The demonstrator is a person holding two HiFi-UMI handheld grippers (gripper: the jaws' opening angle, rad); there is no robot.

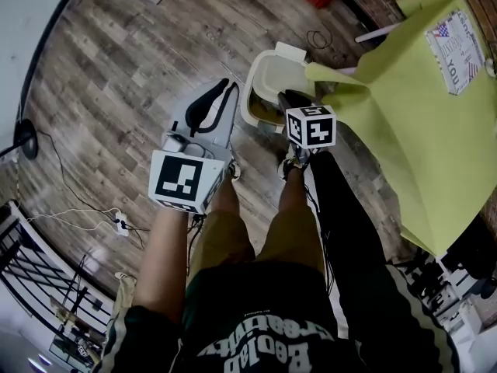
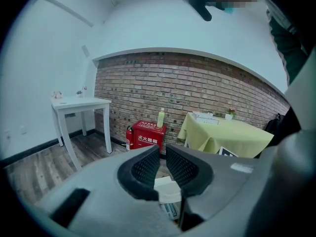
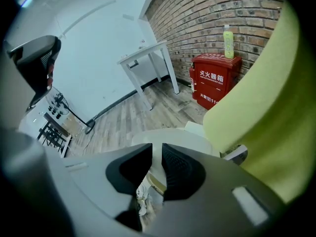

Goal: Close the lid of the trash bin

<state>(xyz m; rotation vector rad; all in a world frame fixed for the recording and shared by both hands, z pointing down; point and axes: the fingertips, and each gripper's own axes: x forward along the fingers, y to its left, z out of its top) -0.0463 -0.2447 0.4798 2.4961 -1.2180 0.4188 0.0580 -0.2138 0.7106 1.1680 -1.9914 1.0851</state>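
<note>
Now, from left to right:

- A power strip [image 1: 120, 224] with its cables lies on the wooden floor [image 1: 116, 68] at the near left.
- In the left gripper view, a small white table [image 2: 79, 103] stands by the white wall at the far left.
- Right of it, a red box [image 2: 146, 133] sits against the brick wall [image 2: 197, 88], with a pale bottle [image 2: 160, 118] standing on top.
- The left gripper [image 1: 227, 85] hangs over bare floor, just left of the bin and apart from it. Its own view shows the jaws a narrow slit apart with nothing between the pads [image 2: 148, 167]. Only a white part of the bin shows beyond the gap.
- The trash bin [image 1: 250, 103] stands on the floor just ahead of the person's feet, beside the draped table. Its lid [image 1: 276, 72] is up, tilted toward the far side, and the opening is uncovered.
- The right gripper [image 1: 287, 95] hangs over the right side of the bin's opening, pointing steeply down. Its jaws stand a little apart. The white lid and some rubbish inside the bin show through the gap, and the pads [image 3: 180, 169] press on nothing that I can see.
- A table under a yellow-green cloth [image 1: 419, 107] fills the right, with one fold of the cloth hanging close above the bin. A printed card [image 1: 458, 41] lies on its far end.
</note>
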